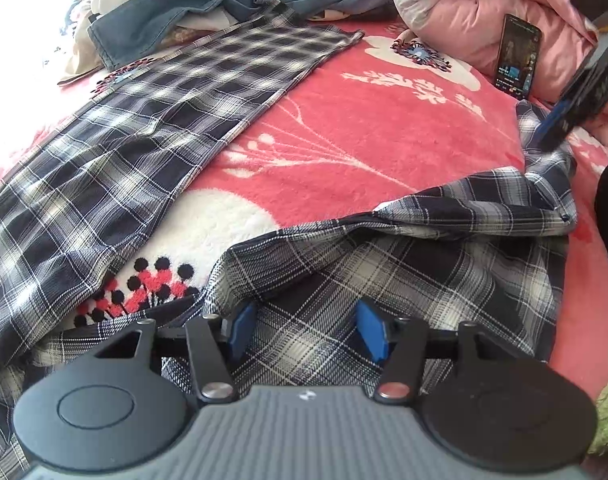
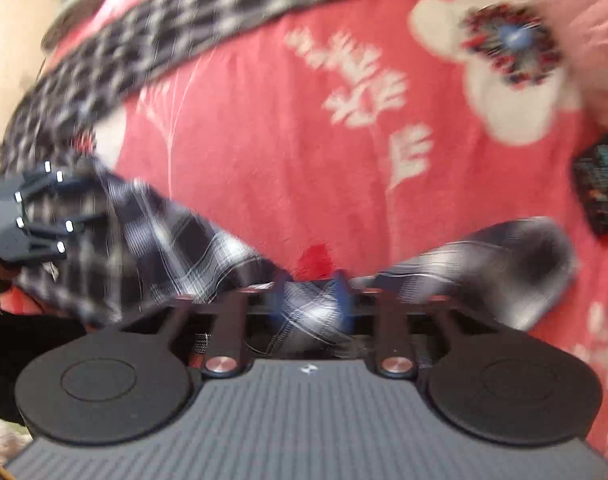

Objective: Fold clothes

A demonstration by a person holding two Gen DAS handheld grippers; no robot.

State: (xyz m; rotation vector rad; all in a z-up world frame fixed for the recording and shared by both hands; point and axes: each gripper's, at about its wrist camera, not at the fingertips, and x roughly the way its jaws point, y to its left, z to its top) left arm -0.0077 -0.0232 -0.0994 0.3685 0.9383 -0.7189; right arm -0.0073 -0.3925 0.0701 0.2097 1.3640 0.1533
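left wrist: left gripper spread over plaid pants on red blanket, holding nothing; phone near, could be swept | right wrist: blurred, right gripper pinching pants' hem; thin bite may slip; unheld side may bunch, skewing the fold

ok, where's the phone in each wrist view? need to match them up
Left wrist: phone sits upper right, propped against the pink quilt, screen lit.
Right wrist: a blurred dark slab with a lit screen at the right edge, likely the same phone.
Shared landmark: the white flower with a blue-centred tuft on the red blanket.
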